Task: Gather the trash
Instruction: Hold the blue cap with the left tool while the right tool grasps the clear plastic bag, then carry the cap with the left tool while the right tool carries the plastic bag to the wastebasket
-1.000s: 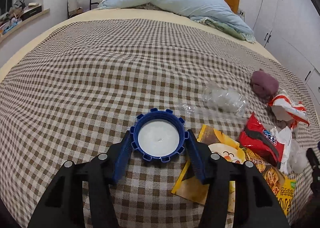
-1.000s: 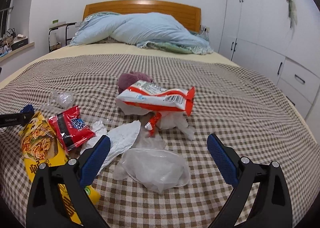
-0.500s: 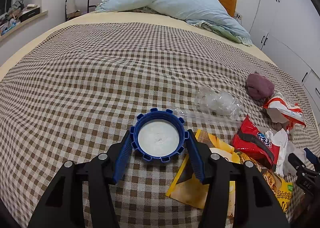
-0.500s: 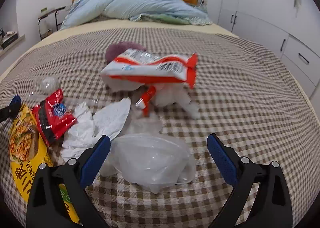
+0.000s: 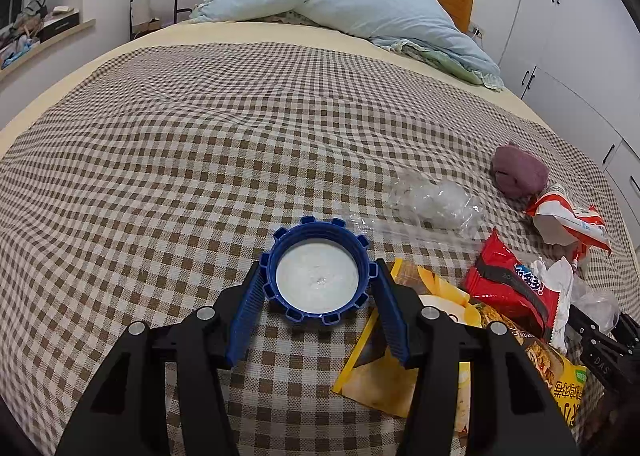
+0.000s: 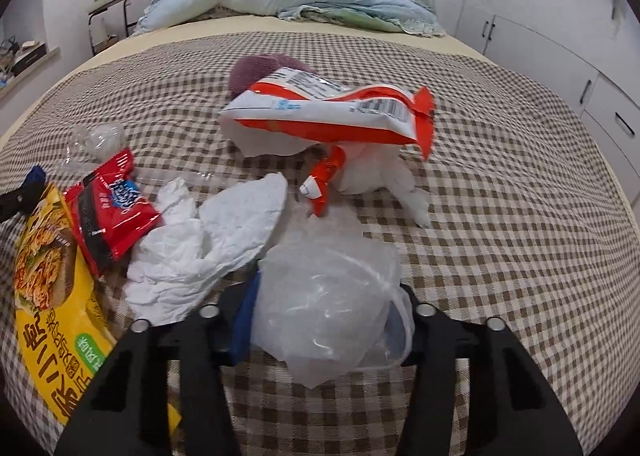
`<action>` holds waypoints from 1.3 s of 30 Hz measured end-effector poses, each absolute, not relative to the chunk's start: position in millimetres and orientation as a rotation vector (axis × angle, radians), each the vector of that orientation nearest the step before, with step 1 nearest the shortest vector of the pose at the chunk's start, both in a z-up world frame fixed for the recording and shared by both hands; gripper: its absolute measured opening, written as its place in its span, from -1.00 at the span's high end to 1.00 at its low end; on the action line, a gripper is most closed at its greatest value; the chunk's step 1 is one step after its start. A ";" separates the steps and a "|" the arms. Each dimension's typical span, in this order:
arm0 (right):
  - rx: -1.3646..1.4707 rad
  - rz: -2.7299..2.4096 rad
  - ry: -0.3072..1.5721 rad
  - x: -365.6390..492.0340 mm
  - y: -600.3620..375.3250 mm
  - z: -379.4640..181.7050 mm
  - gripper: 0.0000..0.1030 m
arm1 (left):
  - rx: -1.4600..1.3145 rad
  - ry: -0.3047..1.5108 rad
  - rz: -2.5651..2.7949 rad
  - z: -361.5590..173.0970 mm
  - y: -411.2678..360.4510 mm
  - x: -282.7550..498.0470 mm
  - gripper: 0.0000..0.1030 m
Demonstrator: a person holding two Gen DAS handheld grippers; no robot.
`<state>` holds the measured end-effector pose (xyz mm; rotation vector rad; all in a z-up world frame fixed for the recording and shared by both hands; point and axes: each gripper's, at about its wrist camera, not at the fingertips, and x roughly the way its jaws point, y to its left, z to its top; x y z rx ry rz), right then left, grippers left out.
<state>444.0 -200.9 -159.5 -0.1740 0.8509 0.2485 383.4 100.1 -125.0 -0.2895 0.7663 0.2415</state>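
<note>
On the near right of the bed, my right tongs (image 6: pixel 324 320) have just closed onto the clear bag (image 6: pixel 328 296), gripping it for collection; left tongs (image 5: pixel 318 296) clamp the blue lid (image 5: pixel 318 276).

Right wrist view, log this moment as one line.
right gripper: jaws just closing on clear plastic bag | left gripper: holds blue ridged cap

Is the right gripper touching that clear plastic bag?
Touching. The right wrist view shows the right gripper, which has just been closing, with its blue pads pressed into the crumpled clear plastic bag from both sides.
</note>
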 end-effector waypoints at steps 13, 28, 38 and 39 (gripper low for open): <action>-0.170 0.243 0.805 437.7 -200.9 -151.1 0.53 | -0.309 0.716 0.232 -113.2 99.9 369.0 0.00; -0.160 0.213 0.605 403.5 -209.1 -121.7 0.74 | -0.304 0.633 0.214 -87.6 94.1 344.9 0.00; -0.128 0.244 0.543 377.7 -212.3 -101.7 0.74 | -0.285 0.583 0.209 -72.3 89.8 323.8 0.00; -0.126 0.248 0.532 373.3 -212.7 -98.1 0.74 | -0.280 0.578 0.203 -70.5 87.9 320.1 0.00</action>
